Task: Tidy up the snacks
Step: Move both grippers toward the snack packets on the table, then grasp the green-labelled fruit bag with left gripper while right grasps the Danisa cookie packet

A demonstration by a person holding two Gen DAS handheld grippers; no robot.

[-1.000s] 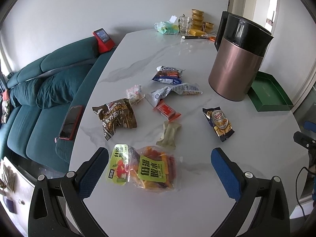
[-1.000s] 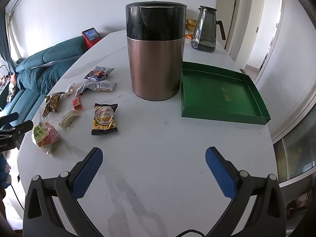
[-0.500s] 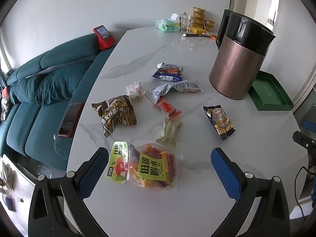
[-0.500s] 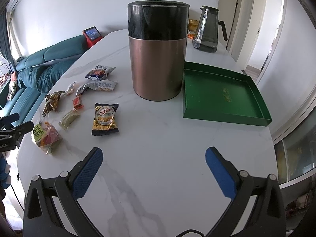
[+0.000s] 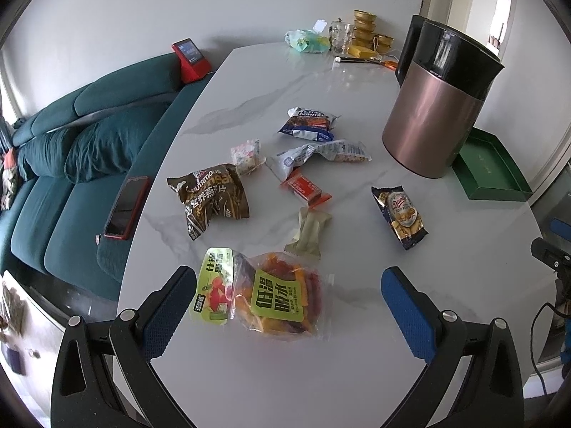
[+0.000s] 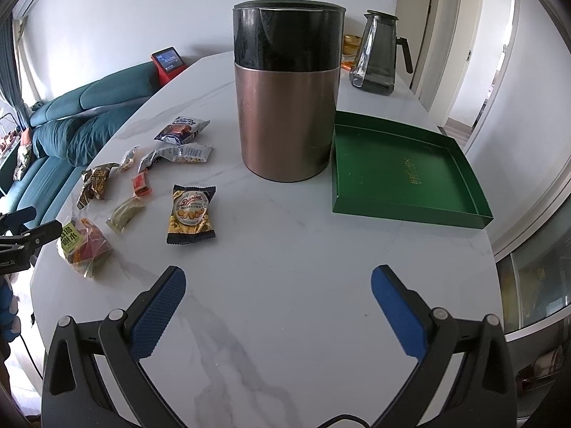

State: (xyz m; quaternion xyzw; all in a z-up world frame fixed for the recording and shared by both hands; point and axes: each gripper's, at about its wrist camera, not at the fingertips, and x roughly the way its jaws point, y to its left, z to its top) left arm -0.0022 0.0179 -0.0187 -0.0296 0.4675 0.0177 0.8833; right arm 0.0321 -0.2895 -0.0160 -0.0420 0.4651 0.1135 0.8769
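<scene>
Both grippers wide open, empty

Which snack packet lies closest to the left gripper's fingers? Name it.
The clear bag with the green label, full of orange and red pieces. It lies between the open left gripper's fingers; the other packets, such as the brown oatmeal bag, lie farther up the table.

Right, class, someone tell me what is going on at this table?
A person holds a two-finger gripper in each hand over a marble table, and both are open and empty. The left gripper hovers just above the bag of dried fruit, the nearest of several snack packets scattered there. The right gripper hangs over bare table, with a cookie packet ahead to its left. The green tray beside the copper bin holds nothing, so no snack has been sorted yet.
</scene>
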